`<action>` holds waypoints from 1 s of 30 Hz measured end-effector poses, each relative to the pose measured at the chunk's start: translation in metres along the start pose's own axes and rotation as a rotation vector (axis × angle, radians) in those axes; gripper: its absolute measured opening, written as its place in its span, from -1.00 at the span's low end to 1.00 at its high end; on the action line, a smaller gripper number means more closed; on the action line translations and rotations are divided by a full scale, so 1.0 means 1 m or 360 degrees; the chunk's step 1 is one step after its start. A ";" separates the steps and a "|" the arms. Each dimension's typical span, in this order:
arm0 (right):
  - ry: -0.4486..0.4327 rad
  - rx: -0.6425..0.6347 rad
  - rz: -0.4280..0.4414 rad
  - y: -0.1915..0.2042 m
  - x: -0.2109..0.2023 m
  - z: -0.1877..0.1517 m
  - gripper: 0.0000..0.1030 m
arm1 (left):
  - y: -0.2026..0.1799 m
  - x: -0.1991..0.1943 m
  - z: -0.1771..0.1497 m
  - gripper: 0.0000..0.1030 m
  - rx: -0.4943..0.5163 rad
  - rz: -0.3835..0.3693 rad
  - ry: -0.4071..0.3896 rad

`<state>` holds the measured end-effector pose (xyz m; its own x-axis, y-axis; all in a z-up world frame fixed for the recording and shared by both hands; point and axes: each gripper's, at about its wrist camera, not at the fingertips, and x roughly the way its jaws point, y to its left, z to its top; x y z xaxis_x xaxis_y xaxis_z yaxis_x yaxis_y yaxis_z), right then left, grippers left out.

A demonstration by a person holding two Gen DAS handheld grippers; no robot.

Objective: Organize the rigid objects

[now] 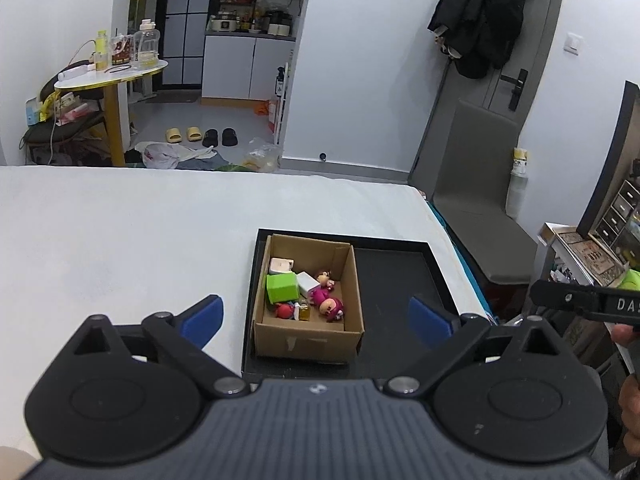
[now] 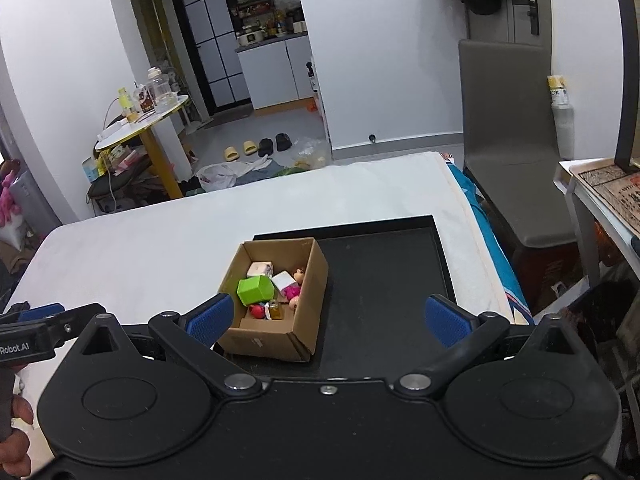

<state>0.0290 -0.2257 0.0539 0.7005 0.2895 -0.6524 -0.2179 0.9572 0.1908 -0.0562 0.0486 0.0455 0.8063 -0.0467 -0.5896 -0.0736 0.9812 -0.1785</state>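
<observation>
Bed (image 1: 120, 232) fills mid-frame; on it, right of centre, one black tray (image 1: 400, 280) with one carton (image 1: 308, 340) in its left half, right half bare. Judged step: pulling clear after a drop, so both grippers, left (image 1: 316, 316) and right (image 2: 328, 320), jaws wide apart and empty, should rise straight off the carton rim. Carton count: one green block (image 1: 282, 288), two pale boxes, two pink figures, one red piece, one small bottle; others may be hidden.
</observation>
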 end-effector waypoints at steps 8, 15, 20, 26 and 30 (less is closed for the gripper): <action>0.0039 -0.0022 0.0032 0.003 0.005 -0.007 1.00 | -0.002 0.004 -0.008 0.92 0.0026 0.0018 0.0026; 0.0061 -0.0030 0.0021 0.005 0.009 -0.011 1.00 | -0.001 0.007 -0.012 0.92 0.0024 -0.0001 0.0057; 0.0070 -0.0025 0.0014 0.004 0.012 -0.012 1.00 | 0.004 0.010 -0.013 0.92 -0.0010 0.0000 0.0075; 0.0056 -0.0040 -0.0016 0.005 0.010 -0.012 1.00 | 0.006 0.010 -0.014 0.92 -0.0017 0.0006 0.0082; 0.0052 -0.0046 -0.0012 0.006 0.009 -0.013 1.00 | 0.004 0.009 -0.014 0.92 -0.0008 0.0002 0.0074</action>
<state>0.0256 -0.2174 0.0397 0.6795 0.2813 -0.6776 -0.2325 0.9585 0.1647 -0.0576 0.0498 0.0289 0.7780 -0.0544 -0.6259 -0.0776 0.9803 -0.1816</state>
